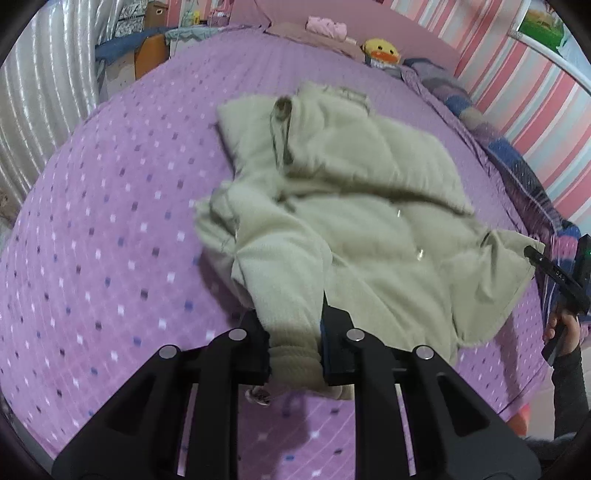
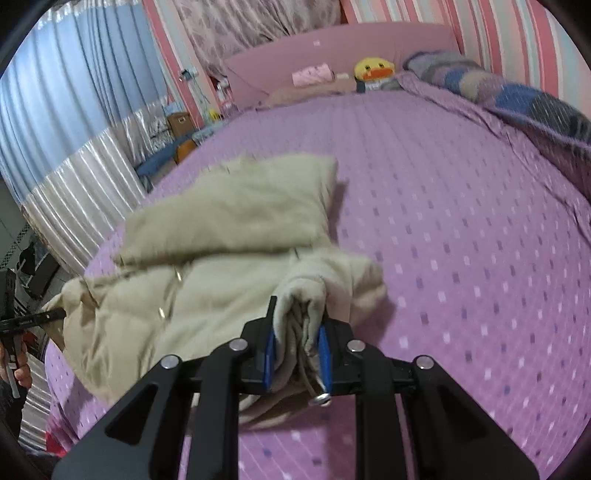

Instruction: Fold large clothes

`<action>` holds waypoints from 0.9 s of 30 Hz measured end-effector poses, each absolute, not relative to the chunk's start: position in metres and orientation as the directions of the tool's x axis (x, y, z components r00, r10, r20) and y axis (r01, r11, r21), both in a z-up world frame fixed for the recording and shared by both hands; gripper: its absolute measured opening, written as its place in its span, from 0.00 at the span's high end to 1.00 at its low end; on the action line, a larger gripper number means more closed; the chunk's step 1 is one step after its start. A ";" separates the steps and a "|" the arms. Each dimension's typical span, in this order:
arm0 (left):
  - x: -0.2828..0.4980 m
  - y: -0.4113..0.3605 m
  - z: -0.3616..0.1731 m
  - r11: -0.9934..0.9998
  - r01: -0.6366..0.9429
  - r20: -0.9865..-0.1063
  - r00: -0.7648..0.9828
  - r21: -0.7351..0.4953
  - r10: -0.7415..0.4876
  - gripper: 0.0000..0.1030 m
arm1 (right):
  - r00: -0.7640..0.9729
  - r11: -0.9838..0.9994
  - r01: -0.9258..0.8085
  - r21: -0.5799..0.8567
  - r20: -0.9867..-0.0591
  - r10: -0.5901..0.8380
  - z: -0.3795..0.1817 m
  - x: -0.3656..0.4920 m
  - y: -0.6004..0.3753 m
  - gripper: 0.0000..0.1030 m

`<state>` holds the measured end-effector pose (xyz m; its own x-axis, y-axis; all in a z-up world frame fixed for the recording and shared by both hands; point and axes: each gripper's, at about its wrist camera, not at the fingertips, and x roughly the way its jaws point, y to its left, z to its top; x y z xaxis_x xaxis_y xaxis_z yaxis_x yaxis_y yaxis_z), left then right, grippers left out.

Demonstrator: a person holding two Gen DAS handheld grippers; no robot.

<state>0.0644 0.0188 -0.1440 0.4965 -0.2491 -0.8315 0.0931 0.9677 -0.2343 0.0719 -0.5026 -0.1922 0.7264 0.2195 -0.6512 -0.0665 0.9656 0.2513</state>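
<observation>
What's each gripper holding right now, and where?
Left gripper pinches the jacket at a ribbed sleeve cuff; right gripper clamps a bunched corner of it.

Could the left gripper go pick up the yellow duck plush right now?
Probably not. The left gripper is shut on the beige jacket, by its sleeve cuff, and the yellow duck plush sits at the far headboard, beyond the whole jacket.

L wrist cam: rides behind left tool, low over bed, facing headboard, jacket close ahead. R wrist cam: same setup behind right tool, also facing headboard, jacket ahead-left. Shared: jacket, bedspread, duck plush, and each cam catches the other tool at frame edge.
</observation>
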 end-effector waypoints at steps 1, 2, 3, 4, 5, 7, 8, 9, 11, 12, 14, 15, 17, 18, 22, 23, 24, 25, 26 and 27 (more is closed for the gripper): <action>0.072 0.016 -0.136 0.969 0.099 -0.827 0.506 -0.228 -0.247 0.84 | 0.732 0.967 -0.073 0.246 -0.646 0.219 -0.186 0.077 -0.500 0.82; 0.077 0.015 -0.131 0.968 0.102 -0.823 0.510 -0.230 -0.250 0.84 | 0.738 0.968 -0.082 0.239 -0.638 0.220 -0.177 0.086 -0.497 0.82; 0.082 0.013 -0.125 0.966 0.105 -0.820 0.512 -0.235 -0.255 0.84 | 0.740 0.968 -0.088 0.236 -0.635 0.222 -0.171 0.094 -0.495 0.82; 0.088 0.012 -0.119 0.965 0.106 -0.817 0.516 -0.239 -0.259 0.84 | 0.743 0.968 -0.097 0.233 -0.630 0.226 -0.161 0.104 -0.493 0.82; 0.097 0.010 -0.111 0.964 0.106 -0.812 0.522 -0.242 -0.261 0.84 | 0.743 0.967 -0.103 0.233 -0.628 0.231 -0.155 0.111 -0.491 0.82; 0.113 0.007 -0.097 0.965 0.099 -0.806 0.533 -0.244 -0.259 0.84 | 0.748 0.966 -0.113 0.232 -0.621 0.236 -0.138 0.130 -0.488 0.82; 0.125 0.006 -0.087 0.965 0.093 -0.803 0.540 -0.243 -0.254 0.84 | 0.752 0.967 -0.115 0.229 -0.615 0.236 -0.132 0.136 -0.486 0.82; 0.134 0.007 -0.079 0.965 0.086 -0.799 0.545 -0.249 -0.255 0.84 | 0.758 0.967 -0.119 0.228 -0.608 0.236 -0.124 0.144 -0.484 0.82; 0.152 0.010 -0.064 0.960 0.069 -0.788 0.557 -0.271 -0.262 0.84 | 0.773 0.966 -0.122 0.229 -0.588 0.237 -0.104 0.164 -0.481 0.82; 0.160 0.014 -0.058 0.959 0.059 -0.784 0.563 -0.276 -0.261 0.84 | 0.778 0.965 -0.120 0.235 -0.581 0.238 -0.098 0.172 -0.480 0.82; 0.179 0.017 -0.046 0.961 0.036 -0.781 0.574 -0.273 -0.244 0.84 | 0.789 0.961 -0.107 0.253 -0.567 0.237 -0.083 0.191 -0.480 0.82; 0.189 0.017 -0.041 0.962 0.033 -0.782 0.575 -0.271 -0.240 0.84 | 0.790 0.962 -0.102 0.253 -0.567 0.233 -0.077 0.200 -0.478 0.82; 0.210 0.013 -0.029 0.973 0.033 -0.788 0.580 -0.230 -0.206 0.84 | 0.798 0.970 -0.096 0.224 -0.565 0.209 -0.061 0.221 -0.472 0.82; 0.217 0.013 -0.026 0.976 0.037 -0.791 0.581 -0.213 -0.195 0.84 | 0.801 0.973 -0.095 0.212 -0.564 0.201 -0.055 0.230 -0.469 0.82; 0.264 0.012 -0.020 0.982 0.037 -0.805 0.567 -0.184 -0.172 0.84 | 0.804 0.981 -0.087 0.174 -0.568 0.172 -0.032 0.279 -0.457 0.81; 0.278 0.014 -0.022 0.981 0.037 -0.812 0.555 -0.192 -0.180 0.84 | 0.804 0.984 -0.079 0.157 -0.574 0.157 -0.029 0.296 -0.455 0.83; 0.289 0.016 -0.025 0.979 0.036 -0.818 0.545 -0.199 -0.186 0.84 | 0.804 0.986 -0.070 0.152 -0.576 0.146 -0.027 0.307 -0.457 0.90; 0.300 0.019 -0.028 0.978 0.029 -0.824 0.534 -0.207 -0.190 0.84 | 0.806 0.986 -0.057 0.157 -0.575 0.138 -0.025 0.319 -0.460 0.95; 0.315 0.021 -0.036 0.976 0.027 -0.835 0.513 -0.217 -0.200 0.84 | 0.799 0.982 -0.045 0.184 -0.583 0.145 -0.024 0.335 -0.468 0.95; 0.328 0.022 -0.046 0.972 0.016 -0.843 0.494 -0.235 -0.212 0.84 | 0.778 0.974 -0.042 0.224 -0.604 0.173 -0.028 0.349 -0.475 0.95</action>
